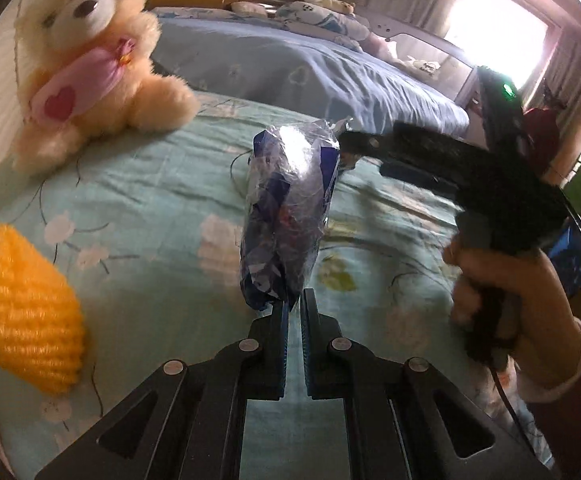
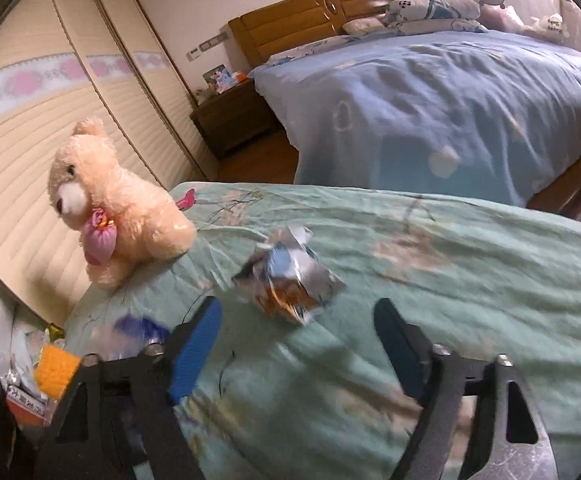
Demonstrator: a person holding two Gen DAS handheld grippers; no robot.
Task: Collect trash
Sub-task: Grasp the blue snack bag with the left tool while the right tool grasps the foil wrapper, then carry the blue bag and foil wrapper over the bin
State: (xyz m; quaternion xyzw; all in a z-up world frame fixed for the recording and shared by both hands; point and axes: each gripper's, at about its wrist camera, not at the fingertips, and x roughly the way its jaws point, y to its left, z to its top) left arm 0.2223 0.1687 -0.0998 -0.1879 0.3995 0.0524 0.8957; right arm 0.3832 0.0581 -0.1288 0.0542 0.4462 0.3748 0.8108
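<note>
The left gripper (image 1: 292,300) is pinching only the bottom edge of the crinkled blue-and-silver foil wrapper (image 1: 286,216), so it is risking slipping free; the right gripper (image 2: 298,316) is hanging spread just short of the crumpled silver-and-orange foil packet (image 2: 290,276) beside the cream plush teddy bear (image 2: 110,208).

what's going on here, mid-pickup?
Yes. A person is clearing trash off a bed with a green floral cover. The left hand-held gripper is shut on a blue and silver foil wrapper, lifted off the cover. The right hand-held gripper is open, with a second crumpled foil wrapper lying on the cover just ahead of its fingers, not yet grasped. A teddy bear sits at the bed's edge, untouched.
</note>
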